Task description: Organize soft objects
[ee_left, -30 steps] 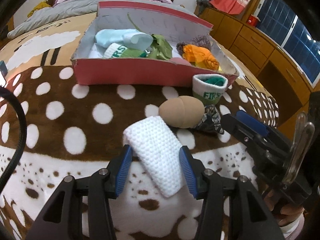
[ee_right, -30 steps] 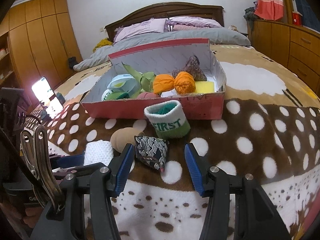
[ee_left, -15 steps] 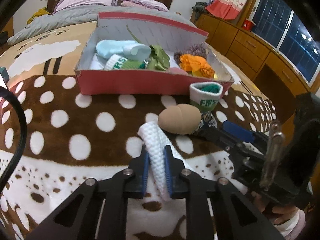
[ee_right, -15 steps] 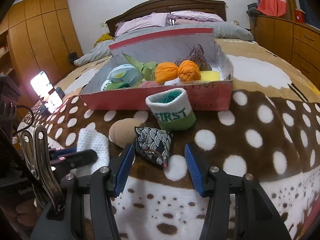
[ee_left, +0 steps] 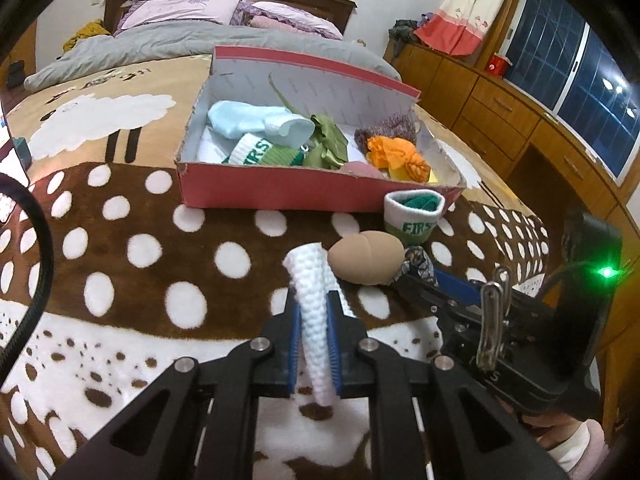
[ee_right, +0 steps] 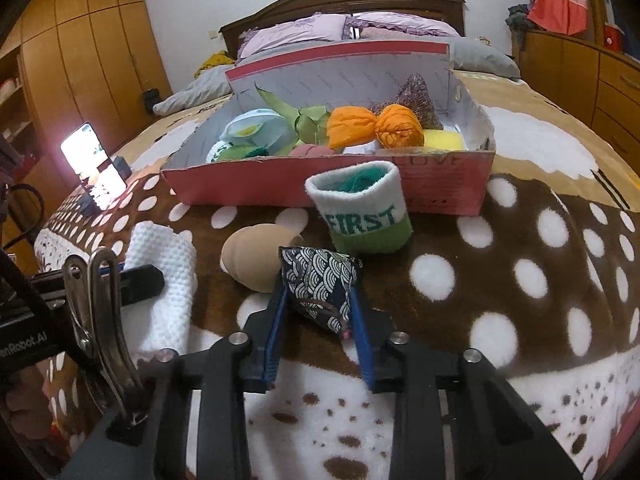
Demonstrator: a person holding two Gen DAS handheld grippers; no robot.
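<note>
Left gripper (ee_left: pixel 314 350) in my feed is clamped on the white knitted cloth (ee_left: pixel 314 312), pinching it into a narrow fold above the brown spotted fleece blanket (ee_left: pixel 120 248). Beside it lies the tan rounded foam pad (ee_left: pixel 366 256). Further right, my right gripper (ee_right: pixel 316 314) squeezes the navy wave-patterned fabric pouch (ee_right: pixel 318 284), near the red cardboard box (ee_right: pixel 328 188).

Both wrist views — low, close, headboard-facing — share the red box (ee_left: pixel 280 190) (ee_right: pixel 420 192).

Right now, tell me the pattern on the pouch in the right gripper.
Dark navy pouch with white wave-scale arcs; clearest in the right wrist view.
</note>
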